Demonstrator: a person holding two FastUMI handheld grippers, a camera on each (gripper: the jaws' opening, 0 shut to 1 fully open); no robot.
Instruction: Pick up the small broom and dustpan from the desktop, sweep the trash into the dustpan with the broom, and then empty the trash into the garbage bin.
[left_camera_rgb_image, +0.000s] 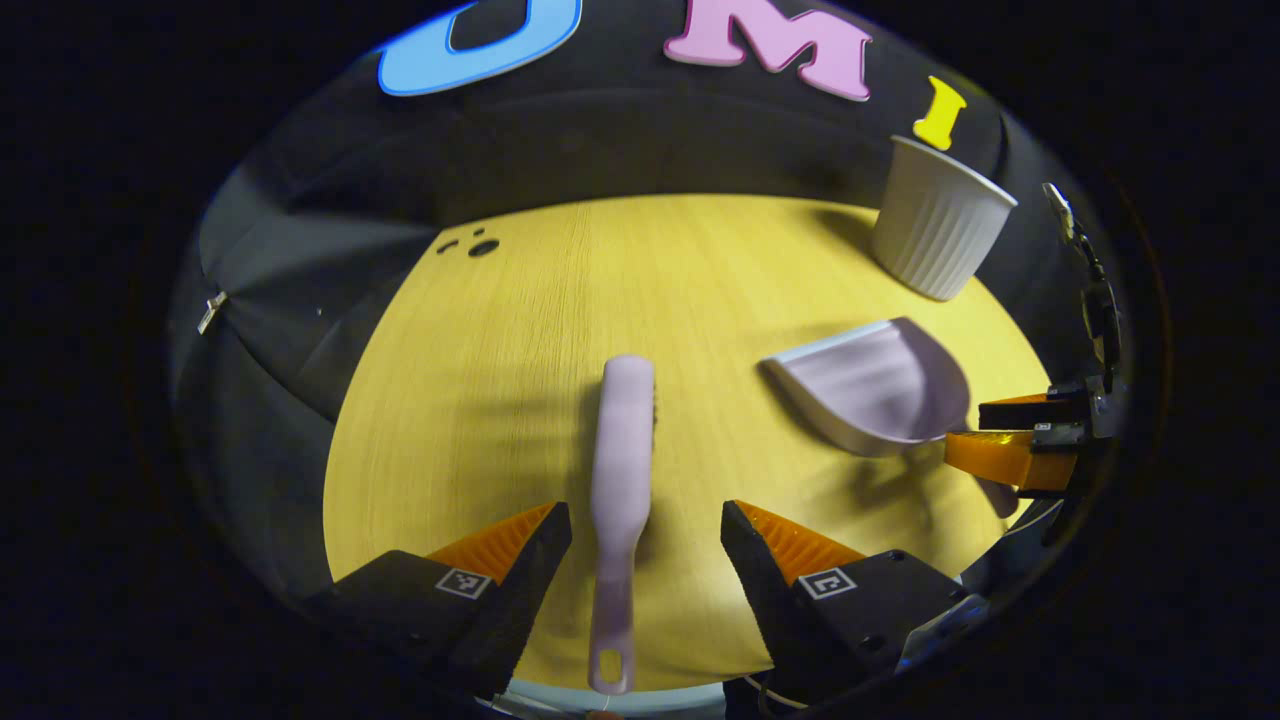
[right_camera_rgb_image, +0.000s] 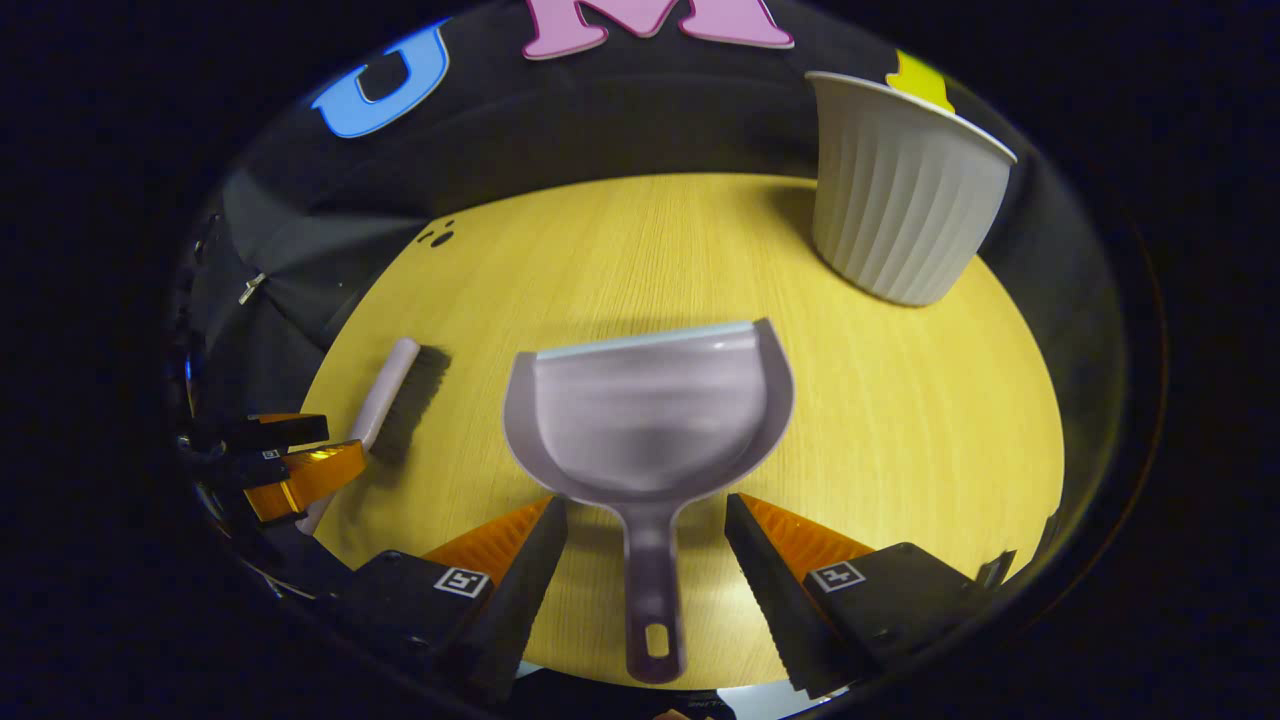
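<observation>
**Both grippers straddle their tools**

The left gripper (left_camera_rgb_image: 646, 530) is spread apart around the broom (left_camera_rgb_image: 622, 470) handle, not touching. The right gripper (right_camera_rgb_image: 646, 530) likewise gapes astride the dustpan (right_camera_rgb_image: 648, 420) handle. Farther back on the desk (right_camera_rgb_image: 900, 400) stands the bin (right_camera_rgb_image: 900, 190).

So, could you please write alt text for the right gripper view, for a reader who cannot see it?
The right tongs are open, one finger on either side of the handle of a pale dustpan lying on a yellow wooden desktop. A ribbed white bin stands behind on the right; the left tongs sit at the small broom.
</observation>
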